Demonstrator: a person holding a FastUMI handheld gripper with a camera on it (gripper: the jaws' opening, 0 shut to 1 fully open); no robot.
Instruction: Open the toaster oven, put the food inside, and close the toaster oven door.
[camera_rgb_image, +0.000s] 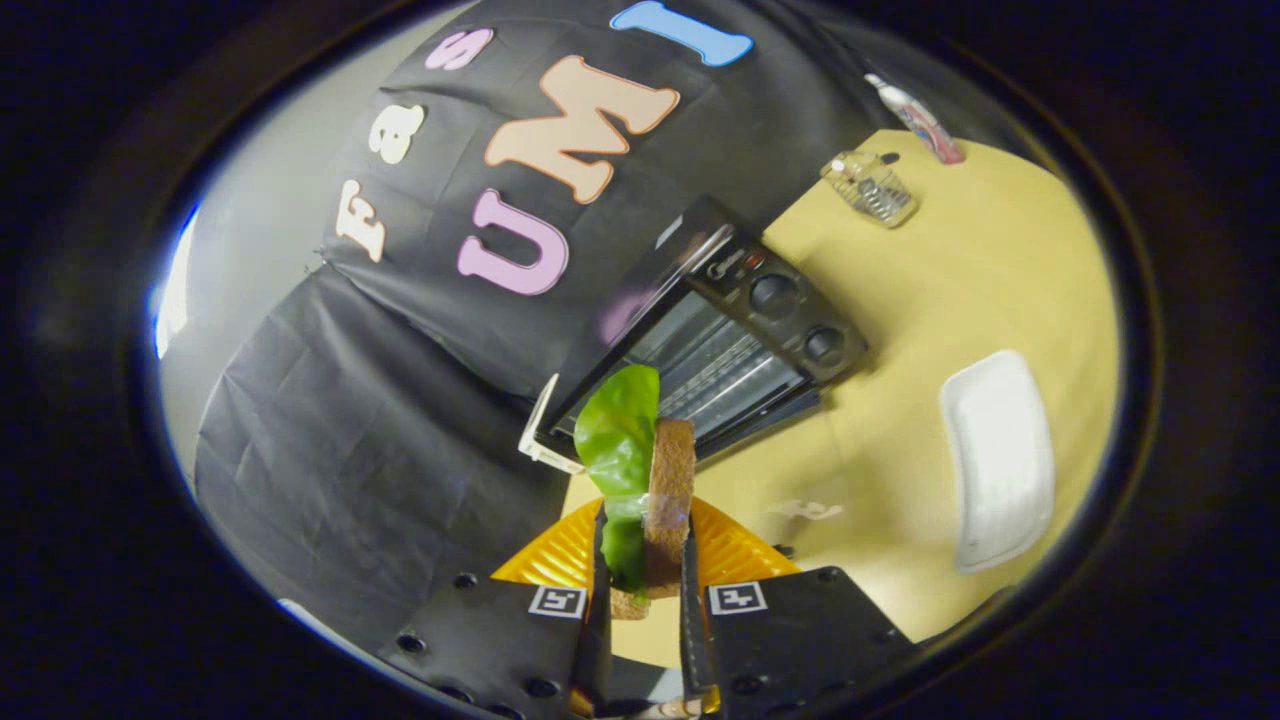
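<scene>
Green-leafed sandwich (655, 490) clamped upright between the jaws, before the open toaster oven (720, 340).

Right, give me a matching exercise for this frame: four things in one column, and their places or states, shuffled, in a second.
Things:
1. sandwich
2. toaster oven
3. white tray
4. orange plate

Places or states:
A. under the held food, just past the fingers
B. pinched between the fingers of the hand-held gripper
C. door open, rack showing
D. lying bare on the yellow table, off to one side of the oven

Pairs: 1-B, 2-C, 3-D, 4-A
</scene>
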